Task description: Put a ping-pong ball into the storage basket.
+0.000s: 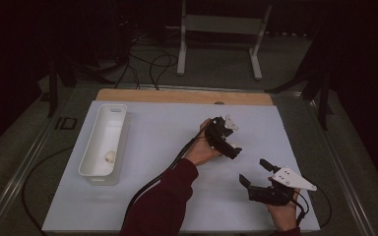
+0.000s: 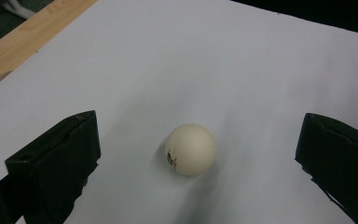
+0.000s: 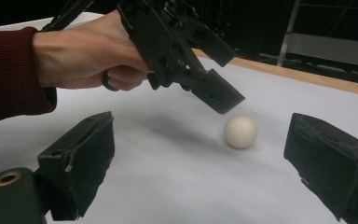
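The left gripper (image 2: 193, 154) has its fingers spread wide around the ball (image 2: 190, 149); the right gripper (image 3: 200, 158) is spread too; a bump could maybe roll the ball away.

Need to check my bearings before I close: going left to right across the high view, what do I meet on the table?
Bin holding a ball → left gripper → right gripper.

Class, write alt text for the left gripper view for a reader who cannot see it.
A cream ball with a small printed mark lies on the white table sheet, centred between the left gripper's two wide-open black jaws. A strip of wooden table edge crosses the upper left corner.
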A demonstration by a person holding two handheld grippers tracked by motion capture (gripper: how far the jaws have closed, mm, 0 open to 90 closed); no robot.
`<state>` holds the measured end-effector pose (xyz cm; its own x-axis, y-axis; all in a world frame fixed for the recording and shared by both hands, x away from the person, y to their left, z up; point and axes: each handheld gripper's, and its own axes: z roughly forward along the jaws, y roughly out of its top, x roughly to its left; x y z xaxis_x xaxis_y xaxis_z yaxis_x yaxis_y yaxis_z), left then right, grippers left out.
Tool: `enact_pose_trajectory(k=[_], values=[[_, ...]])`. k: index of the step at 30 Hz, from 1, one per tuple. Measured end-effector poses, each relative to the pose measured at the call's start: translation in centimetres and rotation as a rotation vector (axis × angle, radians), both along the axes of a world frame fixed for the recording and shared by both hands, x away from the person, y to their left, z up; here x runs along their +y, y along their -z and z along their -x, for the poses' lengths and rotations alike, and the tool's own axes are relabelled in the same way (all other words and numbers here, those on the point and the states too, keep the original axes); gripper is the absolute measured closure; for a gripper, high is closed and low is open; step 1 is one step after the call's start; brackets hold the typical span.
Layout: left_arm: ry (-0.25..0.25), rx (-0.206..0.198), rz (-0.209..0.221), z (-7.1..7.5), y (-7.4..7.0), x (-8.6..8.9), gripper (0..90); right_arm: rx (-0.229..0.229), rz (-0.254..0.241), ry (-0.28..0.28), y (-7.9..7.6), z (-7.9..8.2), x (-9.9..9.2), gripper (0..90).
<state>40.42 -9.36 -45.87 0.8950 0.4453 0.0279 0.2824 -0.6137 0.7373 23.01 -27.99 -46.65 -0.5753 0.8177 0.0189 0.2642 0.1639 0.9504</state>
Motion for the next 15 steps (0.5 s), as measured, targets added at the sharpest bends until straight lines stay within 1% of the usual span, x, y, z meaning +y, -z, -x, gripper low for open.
enact_pose_trajectory(k=[4, 9, 11, 15], values=[[-0.004, 0.002, -0.009, -0.07, 0.20, -0.11, 0.4, -0.001, 0.000, 0.000, 0.00, 0.01, -0.03, 7.8], [-0.010, 0.009, -0.005, -0.21, 0.42, -0.23, 0.4, -0.002, -0.001, 0.001, -0.03, 0.00, -0.10, 7.8], [-0.009, 0.008, -0.016, -0.25, 0.51, -0.26, 0.5, -0.002, -0.001, 0.001, -0.03, 0.00, -0.10, 7.8], [-0.010, 0.013, -0.017, -0.29, 0.78, -0.47, 0.5, -0.003, -0.001, 0.003, -0.06, 0.01, -0.15, 7.8]])
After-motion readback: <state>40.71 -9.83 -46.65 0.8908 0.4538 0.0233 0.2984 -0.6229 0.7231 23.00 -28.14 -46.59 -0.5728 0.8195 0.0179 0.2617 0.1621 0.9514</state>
